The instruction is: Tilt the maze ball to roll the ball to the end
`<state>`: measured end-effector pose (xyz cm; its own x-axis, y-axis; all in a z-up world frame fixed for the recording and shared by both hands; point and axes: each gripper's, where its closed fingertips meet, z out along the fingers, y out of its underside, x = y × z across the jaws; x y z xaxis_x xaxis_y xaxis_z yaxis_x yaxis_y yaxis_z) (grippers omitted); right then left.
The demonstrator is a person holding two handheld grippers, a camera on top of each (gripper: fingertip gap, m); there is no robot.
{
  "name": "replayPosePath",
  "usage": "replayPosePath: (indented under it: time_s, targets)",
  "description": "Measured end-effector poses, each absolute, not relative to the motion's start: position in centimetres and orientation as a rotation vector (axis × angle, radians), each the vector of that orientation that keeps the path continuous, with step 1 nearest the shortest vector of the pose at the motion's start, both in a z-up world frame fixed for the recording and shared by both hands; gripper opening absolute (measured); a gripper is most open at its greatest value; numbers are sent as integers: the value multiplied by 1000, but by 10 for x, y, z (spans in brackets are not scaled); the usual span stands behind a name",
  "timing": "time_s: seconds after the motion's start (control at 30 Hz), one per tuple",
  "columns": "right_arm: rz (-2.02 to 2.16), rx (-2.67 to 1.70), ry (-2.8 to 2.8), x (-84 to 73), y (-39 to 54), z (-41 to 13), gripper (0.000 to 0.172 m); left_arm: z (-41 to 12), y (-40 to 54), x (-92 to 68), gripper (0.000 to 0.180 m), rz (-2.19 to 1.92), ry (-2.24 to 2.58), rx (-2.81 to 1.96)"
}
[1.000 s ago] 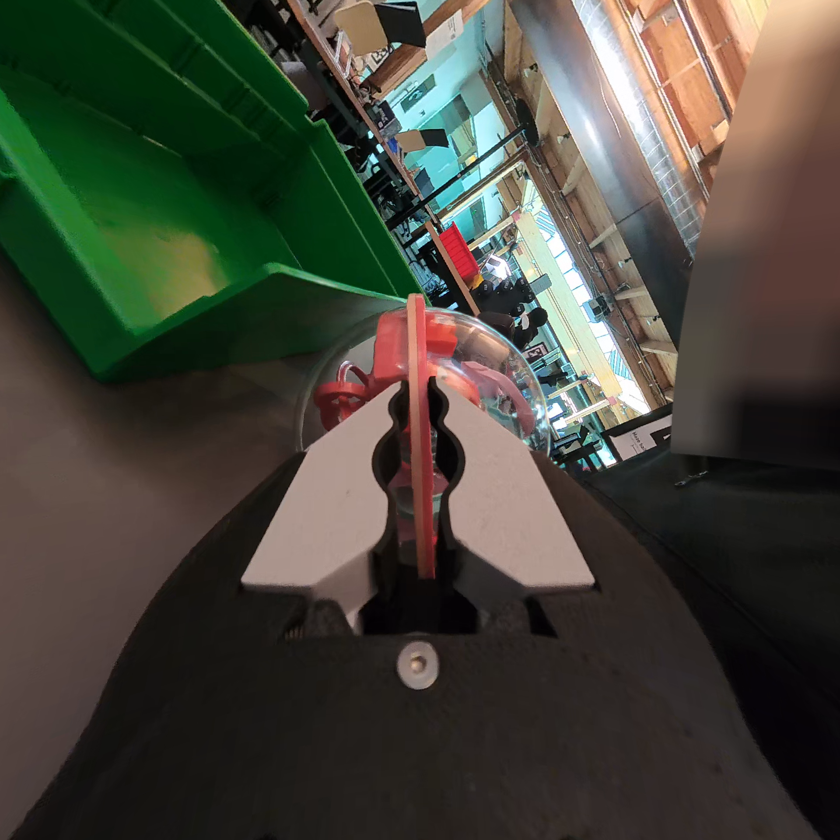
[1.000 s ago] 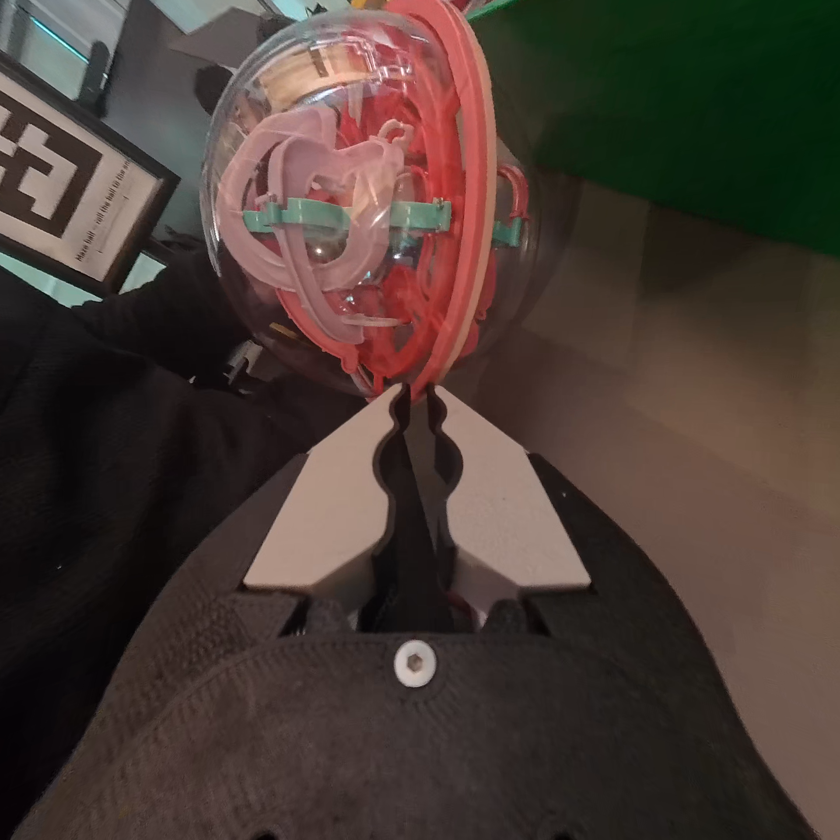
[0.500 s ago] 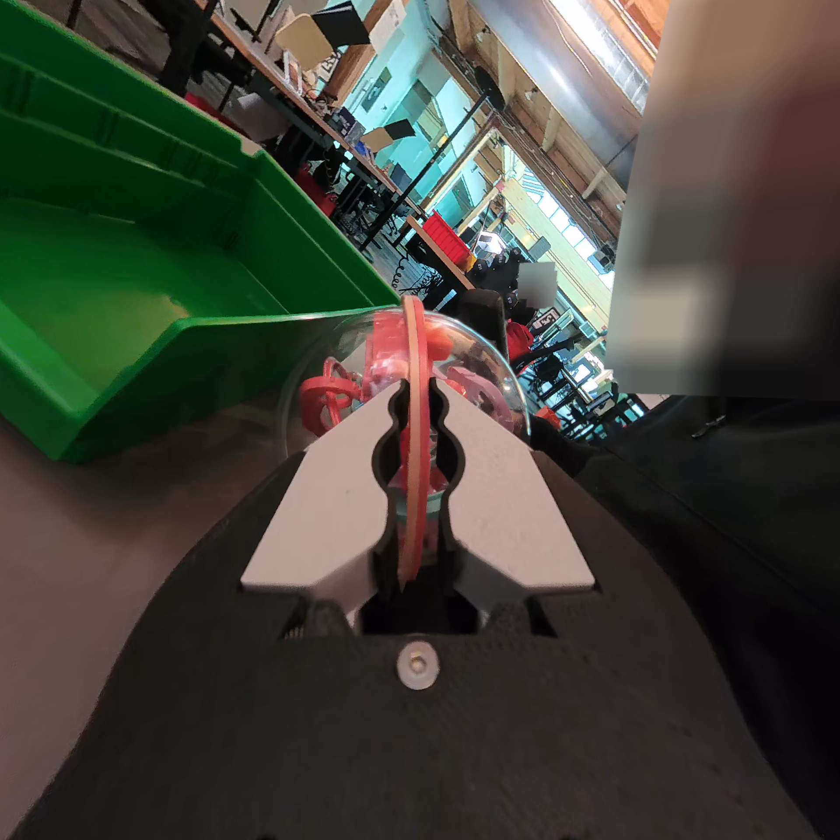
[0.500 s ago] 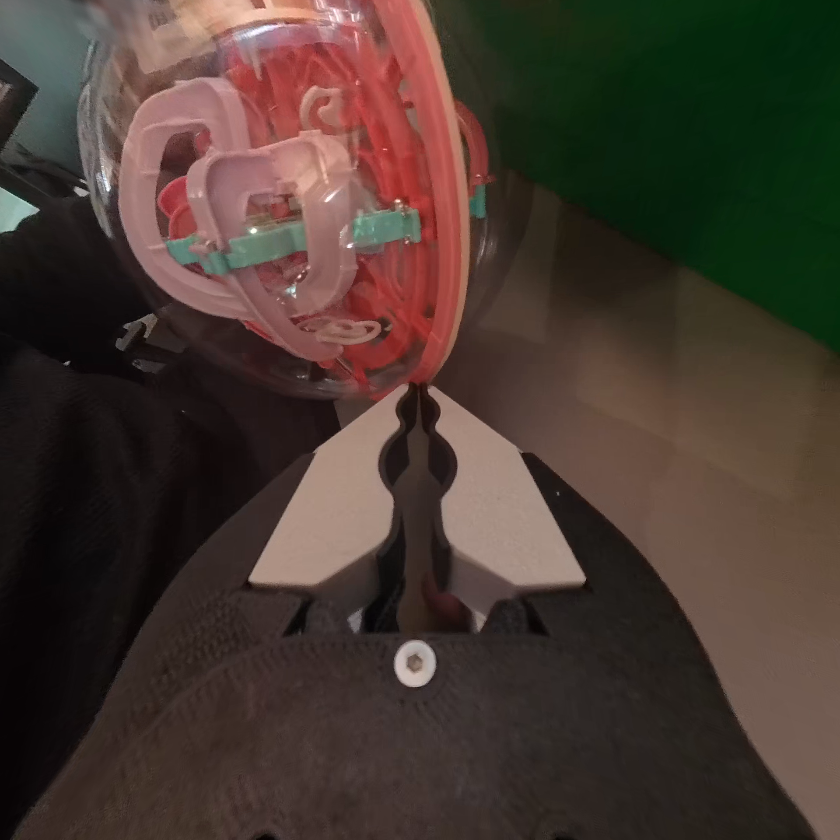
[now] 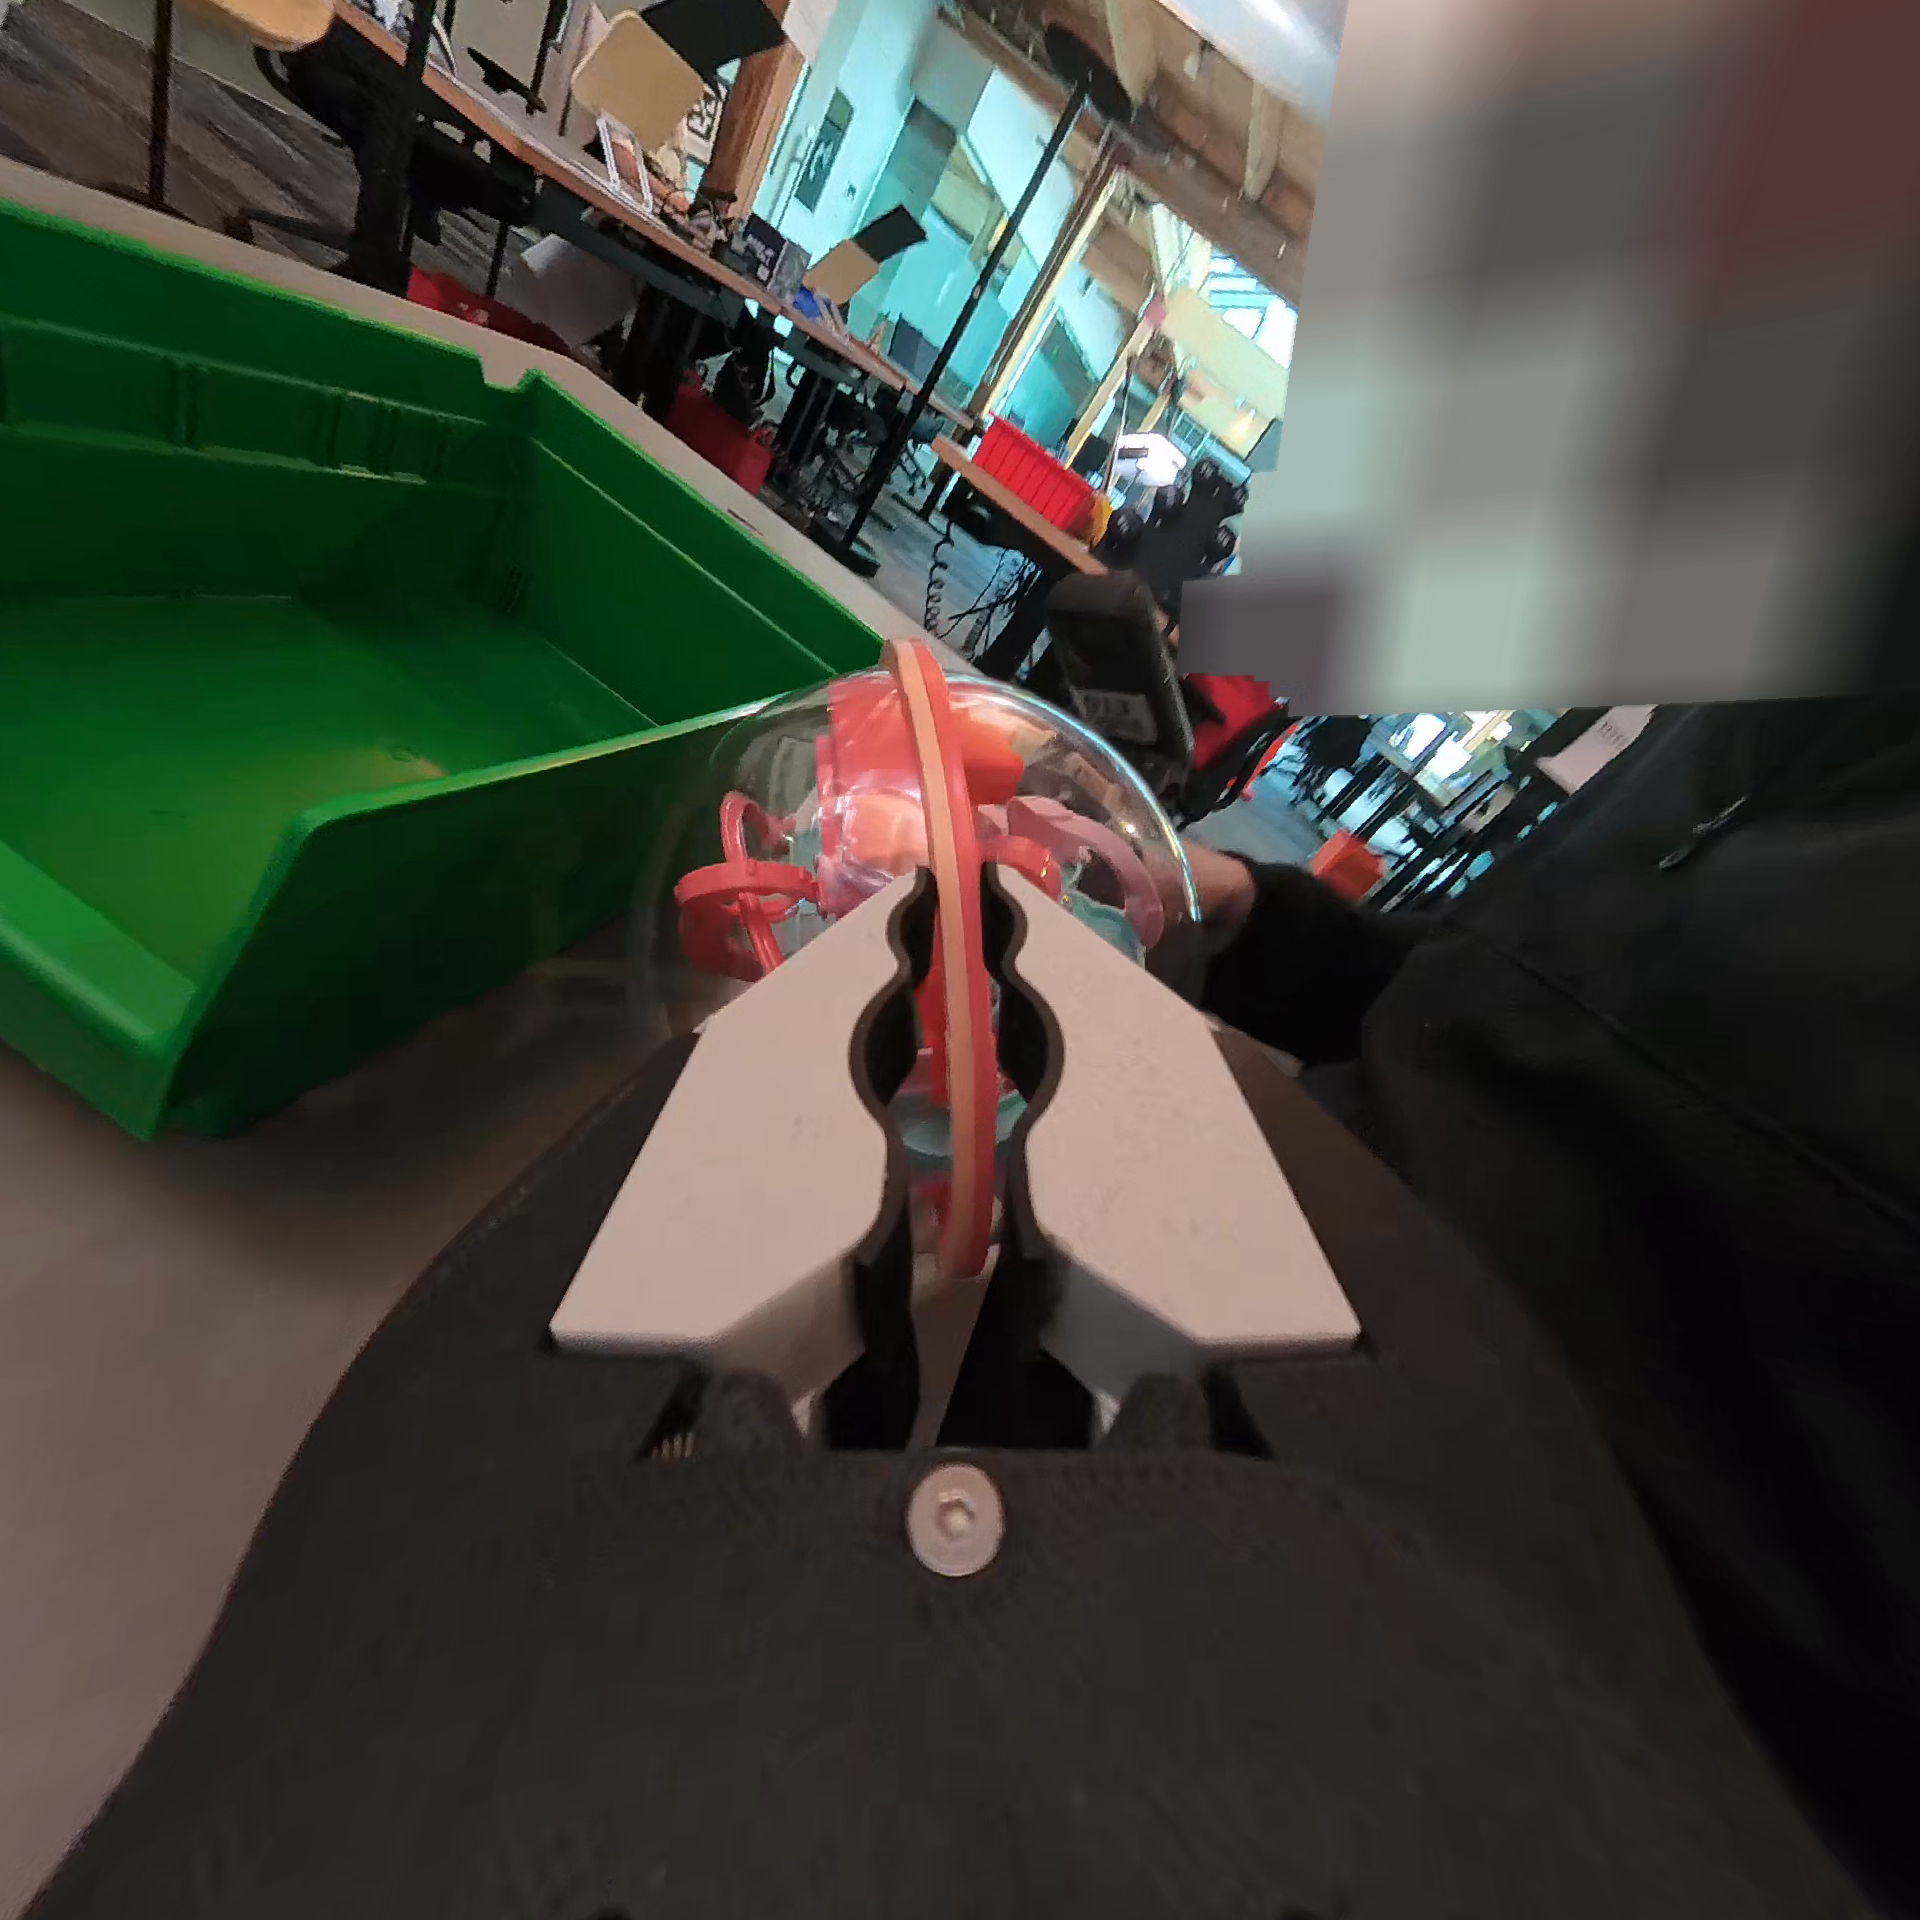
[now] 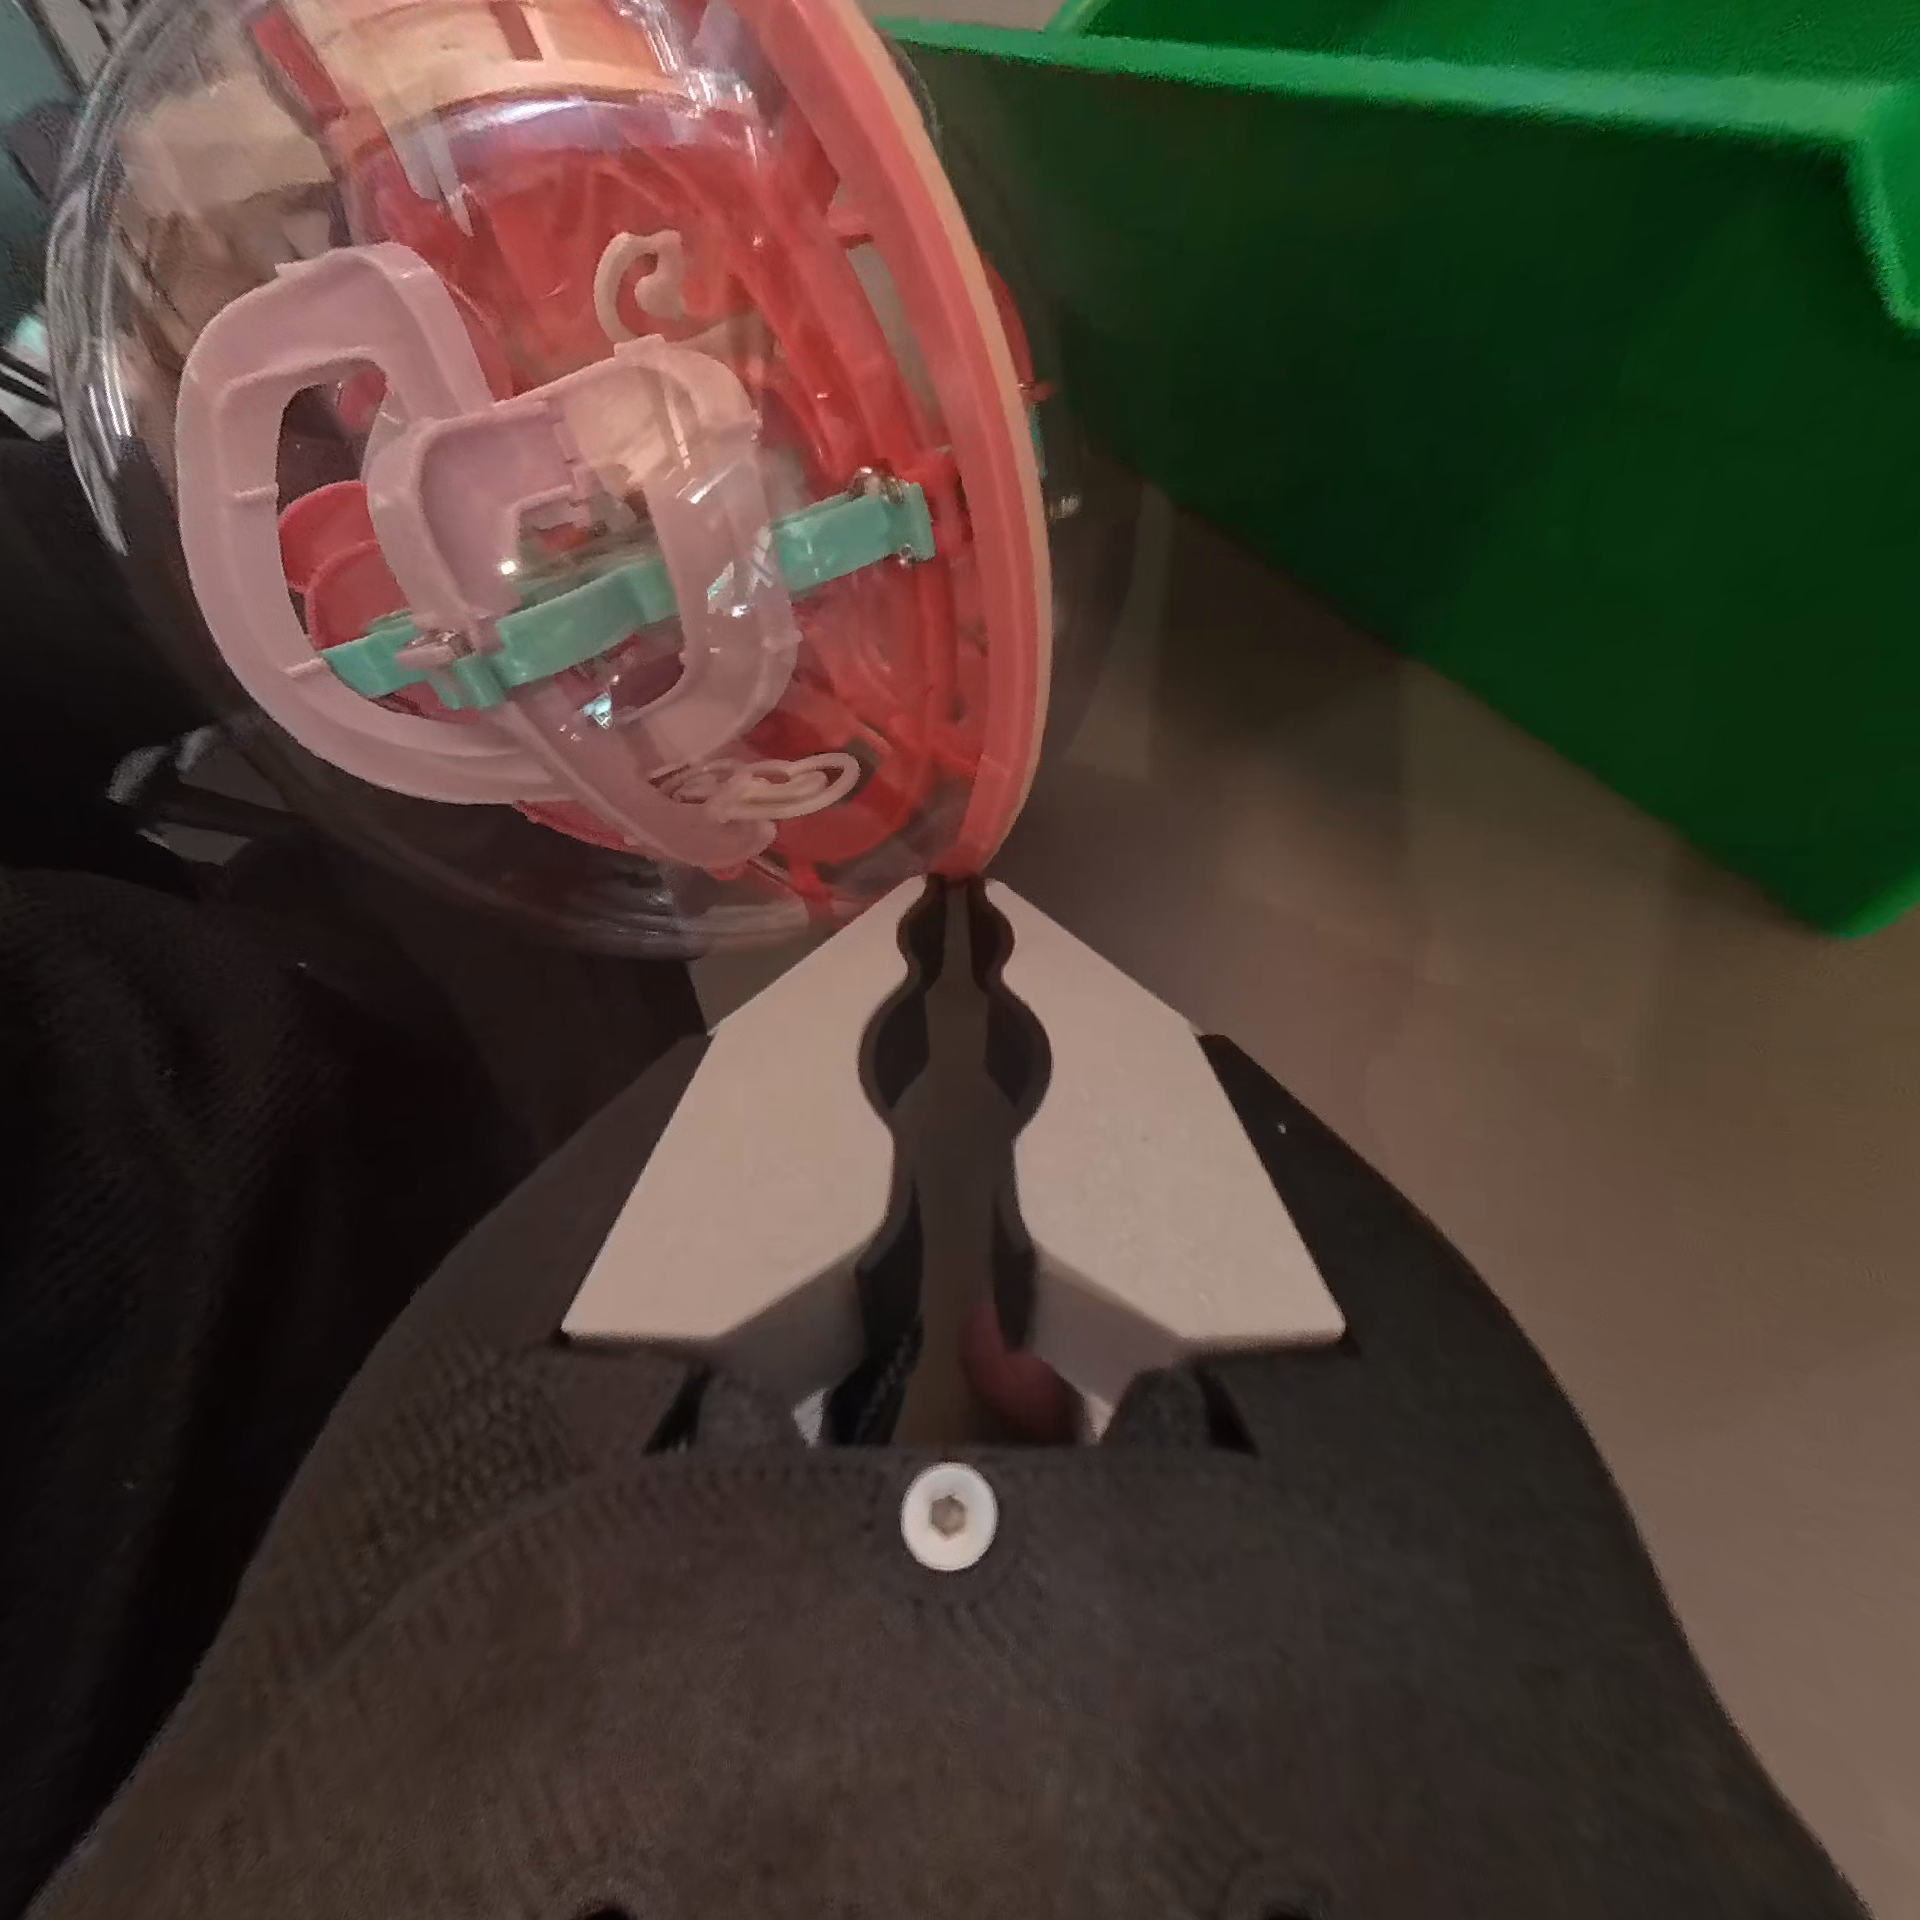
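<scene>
The maze ball [image 5: 831, 831] is a clear sphere with red, pink and teal tracks and a red ring around its middle. My left gripper [image 5: 956, 894] is shut on that ring, which runs deep between its two white fingers. In the right wrist view the maze ball [image 6: 540, 468] fills the upper left, held above the table. My right gripper [image 6: 958, 883] pinches the edge of the red ring at its fingertips. I cannot make out the small ball inside the maze.
A green plastic bin [image 5: 312, 582] stands on the grey table [image 5: 208, 1299] just left of the ball; it also shows in the right wrist view [image 6: 1455, 416]. A person's dark clothing [image 5: 1662, 1143] is close on the other side. Desks and chairs stand far behind. There is about 15 cm between the tips of the two grippers.
Both grippers have turned together with the ball still held. The left view has levelled out. In the right view the ball has swung left and closer, and its tracks have rotated.
</scene>
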<state>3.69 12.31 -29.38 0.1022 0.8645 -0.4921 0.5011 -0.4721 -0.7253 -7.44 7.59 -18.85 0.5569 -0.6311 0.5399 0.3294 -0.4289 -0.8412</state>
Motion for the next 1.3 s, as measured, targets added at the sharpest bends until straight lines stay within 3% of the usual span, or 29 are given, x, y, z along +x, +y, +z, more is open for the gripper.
replayPosePath:
  time_s: [0.03, 0.3, 0.5, 0.77, 0.87, 1.3]
  targets:
    - [1289, -1994, -1356, 38, 124, -293, 4, -188, 75, -73, 7, -1082, 270, -1701]
    - [1314, -1888, -1318, 52, 134, -272, 17, -184, 74, -63, 7, -1016, 334, -1714]
    - [1424, -1778, -1365, 56, 132, -257, 36, -183, 73, -61, 7, -1008, 345, -1708]
    - [1550, -1581, -1561, 44, 119, -240, 86, -182, 78, -59, 7, -1054, 383, -1684]
    - [1561, -1542, -1633, 38, 113, -241, 98, -181, 81, -59, 7, -1070, 409, -1677]
    - [1529, -1576, -1588, 36, 102, -243, 85, -179, 90, -63, 7, -1004, 362, -1699]
